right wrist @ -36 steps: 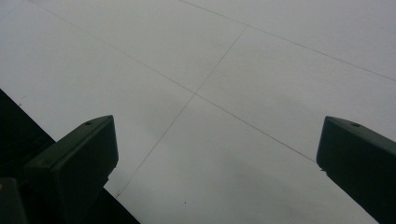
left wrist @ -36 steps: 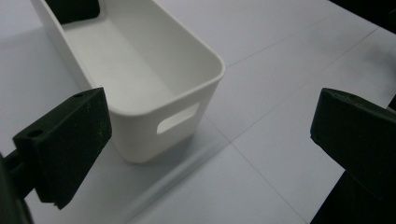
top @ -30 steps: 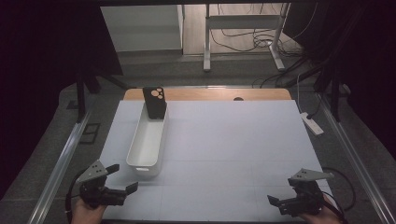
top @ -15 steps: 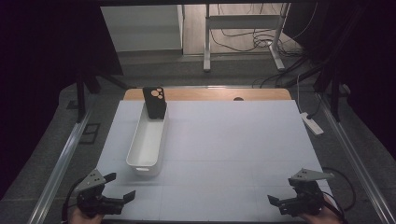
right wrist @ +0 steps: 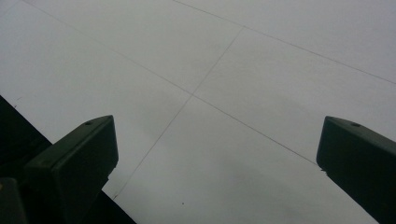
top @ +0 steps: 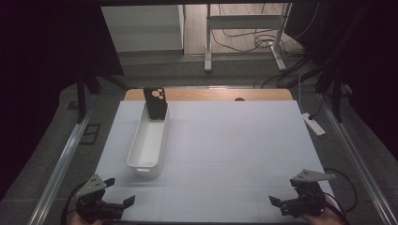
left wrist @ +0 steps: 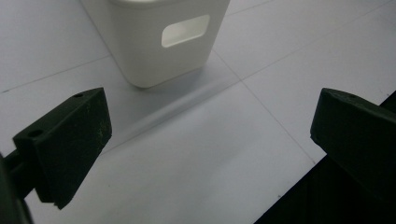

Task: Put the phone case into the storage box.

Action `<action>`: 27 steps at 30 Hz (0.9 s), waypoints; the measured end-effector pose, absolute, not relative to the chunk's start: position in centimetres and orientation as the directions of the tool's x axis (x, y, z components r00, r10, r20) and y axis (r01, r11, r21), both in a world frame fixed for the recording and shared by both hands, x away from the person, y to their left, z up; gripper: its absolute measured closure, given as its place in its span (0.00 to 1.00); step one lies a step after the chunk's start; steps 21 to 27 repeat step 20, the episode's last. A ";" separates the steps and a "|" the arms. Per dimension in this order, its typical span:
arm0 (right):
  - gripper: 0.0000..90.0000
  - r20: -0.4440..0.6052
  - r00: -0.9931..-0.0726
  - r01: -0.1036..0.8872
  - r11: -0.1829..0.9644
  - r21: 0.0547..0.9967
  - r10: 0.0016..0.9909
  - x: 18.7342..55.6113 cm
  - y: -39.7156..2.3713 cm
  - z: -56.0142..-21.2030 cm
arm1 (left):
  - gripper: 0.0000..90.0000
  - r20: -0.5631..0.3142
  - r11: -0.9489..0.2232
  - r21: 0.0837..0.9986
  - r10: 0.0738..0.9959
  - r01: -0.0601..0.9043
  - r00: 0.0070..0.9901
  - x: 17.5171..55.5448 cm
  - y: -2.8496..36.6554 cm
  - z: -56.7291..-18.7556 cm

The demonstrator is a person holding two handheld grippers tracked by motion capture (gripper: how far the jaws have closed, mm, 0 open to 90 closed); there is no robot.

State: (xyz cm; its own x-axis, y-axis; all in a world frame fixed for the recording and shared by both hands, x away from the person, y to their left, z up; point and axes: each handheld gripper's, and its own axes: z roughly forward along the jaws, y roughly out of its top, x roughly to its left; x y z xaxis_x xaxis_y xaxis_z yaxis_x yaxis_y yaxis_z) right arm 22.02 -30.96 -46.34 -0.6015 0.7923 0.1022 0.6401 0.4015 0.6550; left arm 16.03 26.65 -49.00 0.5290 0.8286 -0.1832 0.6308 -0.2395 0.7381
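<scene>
- The white bin lies lengthwise on the left half of the white table, with a black phone case standing upright in its far end.
- The left gripper, jaws spread and empty, hovers near the bin's near end.
- The right gripper, jaws also wide apart, sits at the near right corner, well apart from the bin.

White bin, black phone case

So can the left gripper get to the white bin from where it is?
Probably yes. The left gripper sits open at the table's near edge, and the bin stands just ahead of it with only bare white table between them.
</scene>
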 end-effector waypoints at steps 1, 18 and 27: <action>0.00 0.102 -0.601 0.640 0.402 0.655 0.792 22.0 -31.0 -46.3 | 0.00 -0.183 -0.240 0.737 0.830 0.633 0.527 16.0 26.7 -49.0; 0.00 0.098 -0.603 0.642 0.409 0.648 0.792 22.0 -30.9 -46.3 | 0.00 -0.143 -0.277 0.704 0.846 0.654 0.513 16.1 26.0 -49.2; 0.00 0.096 -0.603 0.642 0.411 0.647 0.792 22.0 -30.9 -46.4 | 0.00 -0.149 -0.272 0.704 0.847 0.656 0.511 16.1 26.0 -49.2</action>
